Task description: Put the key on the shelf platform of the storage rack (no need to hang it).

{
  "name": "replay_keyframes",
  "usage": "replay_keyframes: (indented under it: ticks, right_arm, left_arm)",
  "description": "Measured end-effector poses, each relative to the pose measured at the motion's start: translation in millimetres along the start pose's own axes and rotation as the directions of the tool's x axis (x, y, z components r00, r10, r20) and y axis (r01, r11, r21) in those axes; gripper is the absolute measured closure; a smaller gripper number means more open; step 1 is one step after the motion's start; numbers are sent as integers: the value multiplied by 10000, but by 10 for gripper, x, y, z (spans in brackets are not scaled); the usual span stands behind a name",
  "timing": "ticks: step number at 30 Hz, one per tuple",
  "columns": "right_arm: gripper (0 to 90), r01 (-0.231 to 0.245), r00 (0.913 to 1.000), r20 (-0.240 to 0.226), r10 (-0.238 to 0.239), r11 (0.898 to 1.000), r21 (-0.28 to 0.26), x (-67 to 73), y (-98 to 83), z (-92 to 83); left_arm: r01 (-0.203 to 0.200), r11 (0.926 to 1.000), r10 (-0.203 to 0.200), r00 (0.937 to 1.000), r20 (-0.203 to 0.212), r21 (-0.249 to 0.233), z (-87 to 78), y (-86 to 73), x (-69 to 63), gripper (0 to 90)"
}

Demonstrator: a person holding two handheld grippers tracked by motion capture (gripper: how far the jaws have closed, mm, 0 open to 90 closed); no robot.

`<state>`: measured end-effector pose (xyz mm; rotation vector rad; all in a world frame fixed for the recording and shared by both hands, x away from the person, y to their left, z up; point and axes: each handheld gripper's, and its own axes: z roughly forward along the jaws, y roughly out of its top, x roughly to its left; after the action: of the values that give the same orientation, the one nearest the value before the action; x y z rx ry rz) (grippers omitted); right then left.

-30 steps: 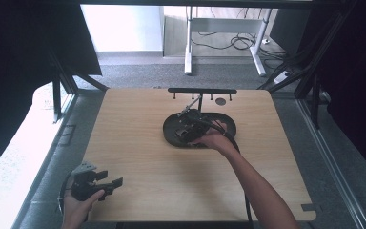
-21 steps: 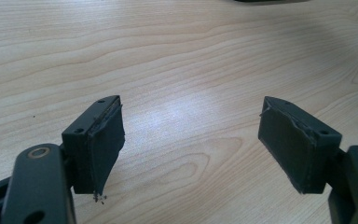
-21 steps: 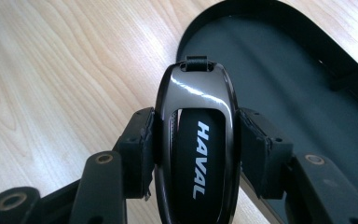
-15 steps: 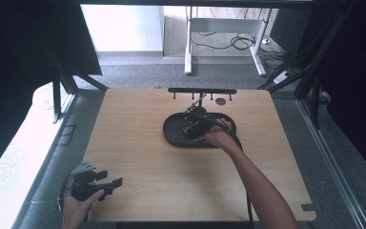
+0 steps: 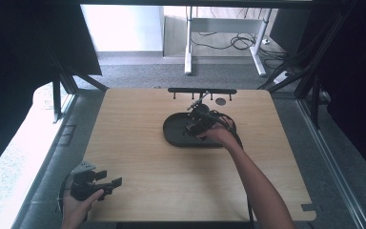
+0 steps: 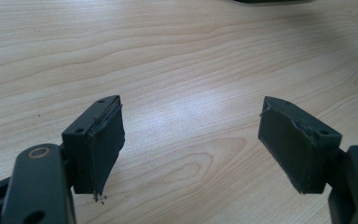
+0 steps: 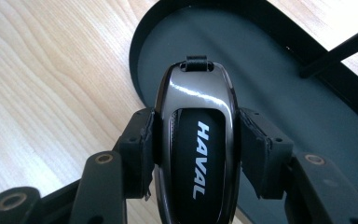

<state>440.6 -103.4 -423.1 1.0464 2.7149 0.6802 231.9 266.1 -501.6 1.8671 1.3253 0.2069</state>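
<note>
The right tongs (image 7: 196,140) are clamped on a glossy dark car key fob (image 7: 196,135) marked HAVAL, one pad pressed against each long side of it. In the right gripper view the fob stands between the jaws with its small strap loop at the top, held above the rounded end of a black oval tray (image 7: 270,70). A thin black rod crosses the upper right corner of that view.

In the high view the right tongs (image 5: 198,125) sit over the tray (image 5: 174,136), which lies a little behind the middle of the wooden tabletop (image 5: 171,181). Just behind the tray, along the far edge of the tabletop, stands a low black rack (image 5: 202,90).

The left tongs (image 5: 106,182) hang at the near left corner of the tabletop, well apart from the tray. In the left gripper view they (image 6: 191,144) stand wide apart with nothing but bare wood between them.
</note>
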Motion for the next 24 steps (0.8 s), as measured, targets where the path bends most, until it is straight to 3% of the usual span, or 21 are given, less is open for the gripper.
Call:
replay_keyframes:
  ticks: [16,24]
  right_arm:
    - [492,-158,9992,363,155,9999,64,-127,13,189]
    - [492,-473,9973,573,463,9988,158,-243,-10,295]
  left_arm:
    - [13,10000,-13,10000,-8,2,0,0,-1,227]
    - [4,10000,-4,10000,-14,22,4,-1,1,226]
